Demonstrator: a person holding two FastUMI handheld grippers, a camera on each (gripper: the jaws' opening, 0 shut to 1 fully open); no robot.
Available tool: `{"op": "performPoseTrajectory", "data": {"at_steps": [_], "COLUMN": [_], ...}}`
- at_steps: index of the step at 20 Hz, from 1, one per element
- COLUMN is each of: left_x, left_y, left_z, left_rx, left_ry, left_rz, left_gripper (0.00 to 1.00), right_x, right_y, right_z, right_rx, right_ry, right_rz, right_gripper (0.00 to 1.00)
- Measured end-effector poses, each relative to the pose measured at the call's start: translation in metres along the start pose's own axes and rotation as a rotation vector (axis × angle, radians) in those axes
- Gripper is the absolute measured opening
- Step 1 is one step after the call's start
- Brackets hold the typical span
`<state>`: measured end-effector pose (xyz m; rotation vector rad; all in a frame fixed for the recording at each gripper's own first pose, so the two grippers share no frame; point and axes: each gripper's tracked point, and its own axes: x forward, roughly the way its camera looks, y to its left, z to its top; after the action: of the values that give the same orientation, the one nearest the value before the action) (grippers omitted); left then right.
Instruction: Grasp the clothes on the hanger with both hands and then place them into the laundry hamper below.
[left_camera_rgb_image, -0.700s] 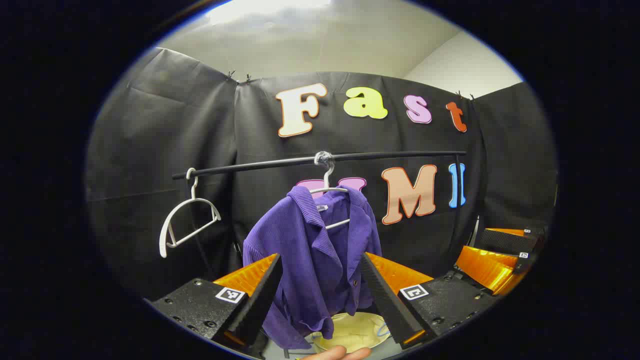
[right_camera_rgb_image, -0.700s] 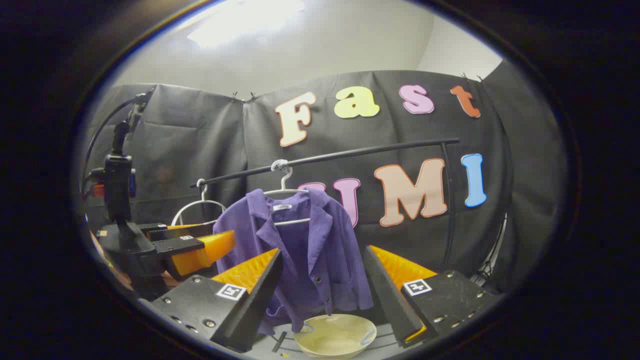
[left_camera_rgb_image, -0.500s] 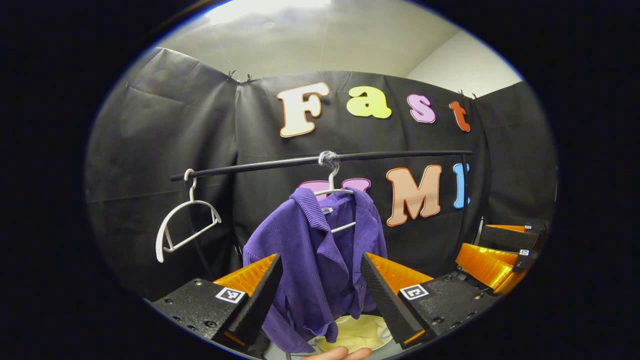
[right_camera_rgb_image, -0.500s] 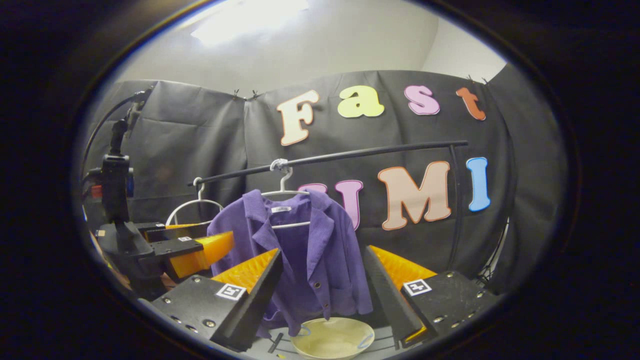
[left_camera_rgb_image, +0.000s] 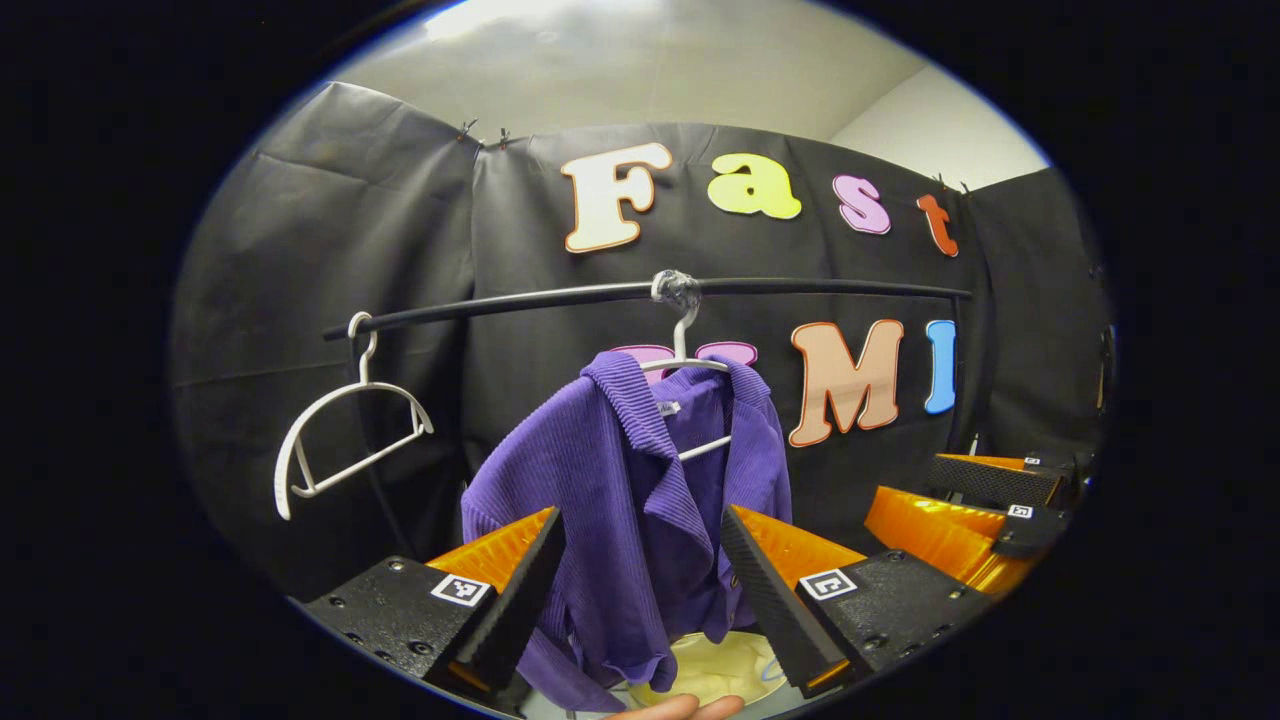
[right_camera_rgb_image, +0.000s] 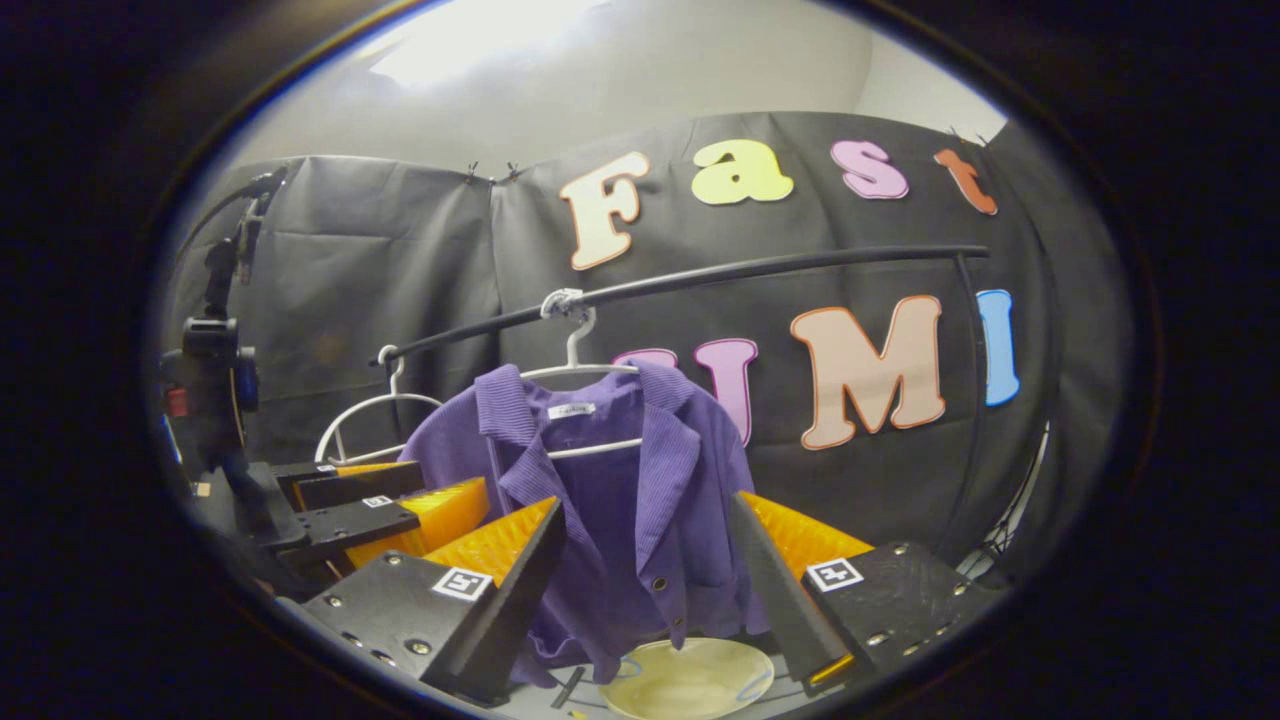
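Left gripper view: the left gripper (left_camera_rgb_image: 640, 580) stands with its fingers spread wide and nothing between them, aimed at the purple ribbed button-up jacket (left_camera_rgb_image: 640, 520), which hangs on a white wire hanger (left_camera_rgb_image: 690, 380) hooked over the thin black rail (left_camera_rgb_image: 500, 303); the right gripper (left_camera_rgb_image: 985, 510) shows off to one side, near the jacket but apart from it; a second white hanger (left_camera_rgb_image: 340, 430) hangs bare further along the rail. In the right gripper view the right gripper (right_camera_rgb_image: 645, 590) is likewise spread and empty, the jacket (right_camera_rgb_image: 610, 500) framed between its fingers though not touched, and the left gripper (right_camera_rgb_image: 400, 500) sits just beside the jacket's shoulder; below the hem lies the pale yellow round hamper (right_camera_rgb_image: 690, 680). The grasp is not yet made — so the risks lie ahead; if one gripper closes on only a lapel or a thin fold, the soft cloth may slip out on the lift; if the jacket is pulled down rather than up and off, the hanger may snag in the collar and drag along the rail, or come off with it; an uneven pull may let a sleeve drape outside the hamper's rim.
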<state>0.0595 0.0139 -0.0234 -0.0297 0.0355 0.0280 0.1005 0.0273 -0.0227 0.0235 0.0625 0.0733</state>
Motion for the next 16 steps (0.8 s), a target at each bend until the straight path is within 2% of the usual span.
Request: {"op": "performPoseTrajectory", "data": {"at_steps": [3,7,12,13,14,15,16], "left_x": [0.015,0.039,0.069,0.072,0.074,0.076,0.078], "left_y": [-0.005,-0.014,-0.017,-0.021,-0.023,-0.023,-0.022], "left_z": [-0.009,-0.027,-0.042,-0.044,-0.043,-0.042,-0.042], "left_rx": [0.005,-0.011,-0.050,-0.058,-0.067,-0.072,-0.074], "left_ry": [0.009,0.040,0.084,0.095,0.090,0.081,0.073], "left_rz": [0.005,0.010,0.030,0.024,0.022,0.032,0.046], "left_gripper": [0.96,0.99,0.88,0.91,0.88,0.92,0.88], "right_x": [0.022,0.054,0.094,0.100,0.108,0.115,0.120], "right_y": [0.000,-0.013,-0.031,-0.037,-0.042,-0.043,-0.042], "right_z": [-0.009,-0.019,-0.029,-0.031,-0.031,-0.033,-0.038], "right_rx": [0.002,-0.011,-0.024,-0.032,-0.043,-0.055,-0.066], "right_ry": [0.028,0.071,0.115,0.125,0.126,0.128,0.140], "right_rz": [0.017,0.006,-0.015,-0.020,-0.017,-0.003,0.015], "right_gripper": [0.98,0.98,0.98,0.98,0.98,0.98,0.98]}}
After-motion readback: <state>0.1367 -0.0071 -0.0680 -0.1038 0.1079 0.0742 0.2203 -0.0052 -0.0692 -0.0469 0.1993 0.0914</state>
